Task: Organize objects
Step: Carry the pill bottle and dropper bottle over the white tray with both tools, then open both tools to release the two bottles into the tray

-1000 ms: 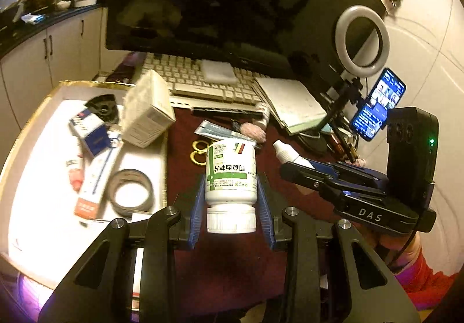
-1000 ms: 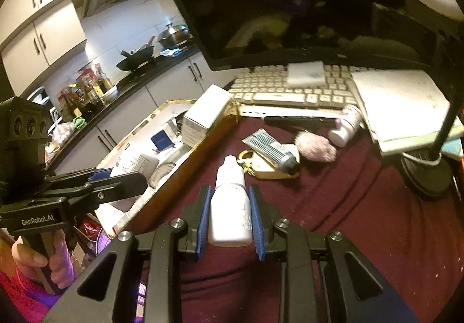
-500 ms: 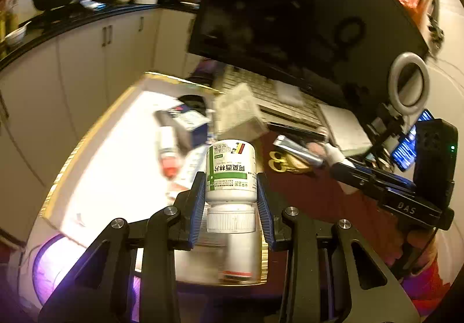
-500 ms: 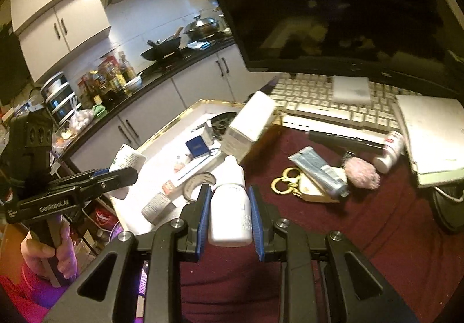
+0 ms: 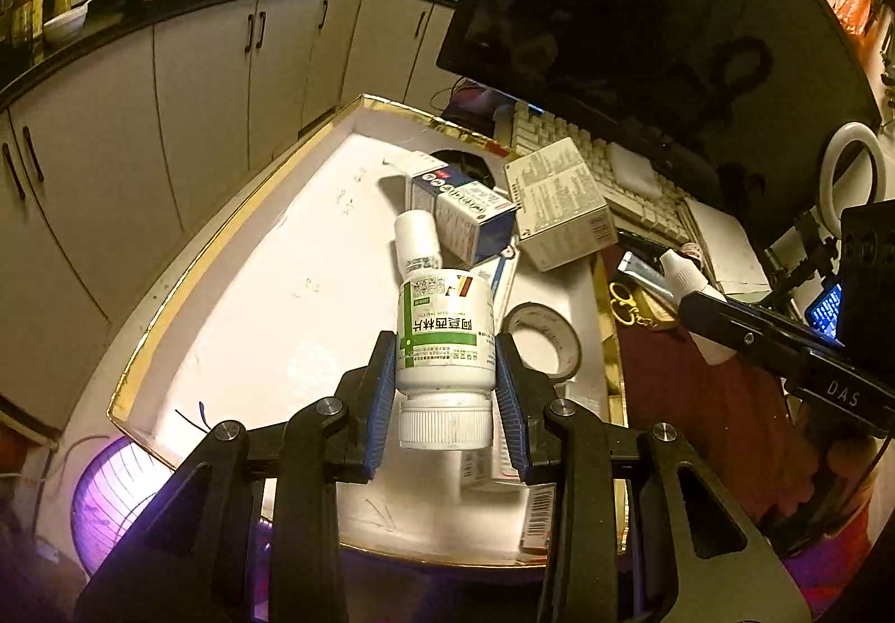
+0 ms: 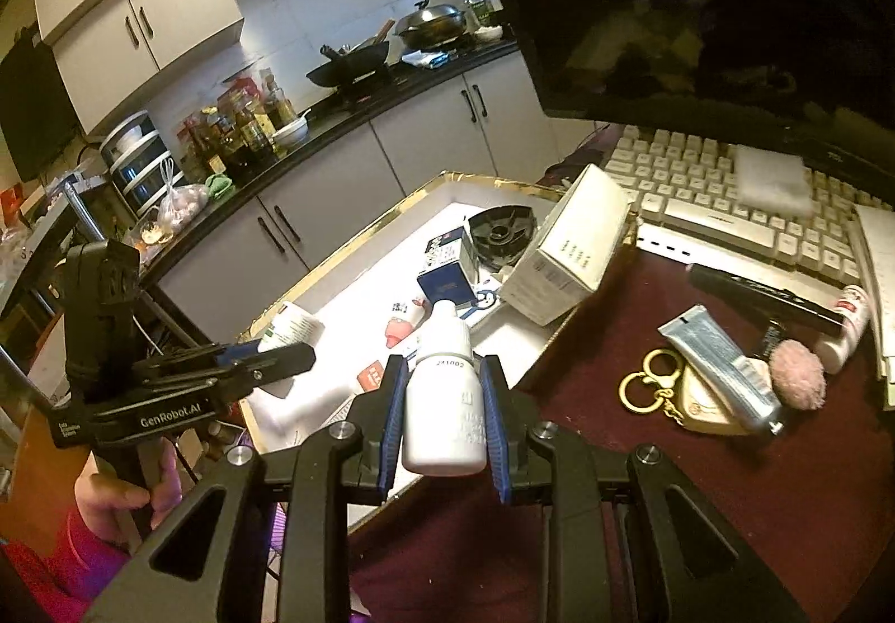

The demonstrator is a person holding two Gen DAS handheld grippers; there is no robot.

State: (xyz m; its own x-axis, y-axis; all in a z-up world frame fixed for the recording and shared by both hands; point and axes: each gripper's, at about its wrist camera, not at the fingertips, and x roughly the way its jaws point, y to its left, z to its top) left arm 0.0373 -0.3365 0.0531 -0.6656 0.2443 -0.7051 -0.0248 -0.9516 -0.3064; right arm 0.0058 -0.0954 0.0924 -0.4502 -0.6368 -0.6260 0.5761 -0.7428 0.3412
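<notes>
Left wrist view: your left gripper [image 5: 446, 388] is clamped on a white plastic pill bottle with a green-banded label [image 5: 446, 332], cap toward the camera. The label carries Chinese characters; the smaller print is too fine to read. You hold the bottle above the white gold-rimmed tray [image 5: 184, 282]. In the tray lie a blue-and-white carton [image 5: 467, 215], a small white vial [image 5: 417, 245] and a grey tape roll [image 5: 540, 340]. A beige printed box [image 5: 559, 203] leans on the tray's right rim. The other gripper's body at right reads "DAS".

Right wrist view: your right gripper [image 6: 442, 413] is clamped on a white plastic dropper bottle [image 6: 444, 399], printed "241002" below the shoulder, nozzle pointing away, over the tray's near rim [image 6: 551, 343]. The left gripper's body reads "GenRobot.AI". On the maroon cloth [image 6: 615, 483] lie a silver tube [image 6: 721, 366], a gold keyring [image 6: 649, 388] and a pink pompom [image 6: 797, 380].
</notes>
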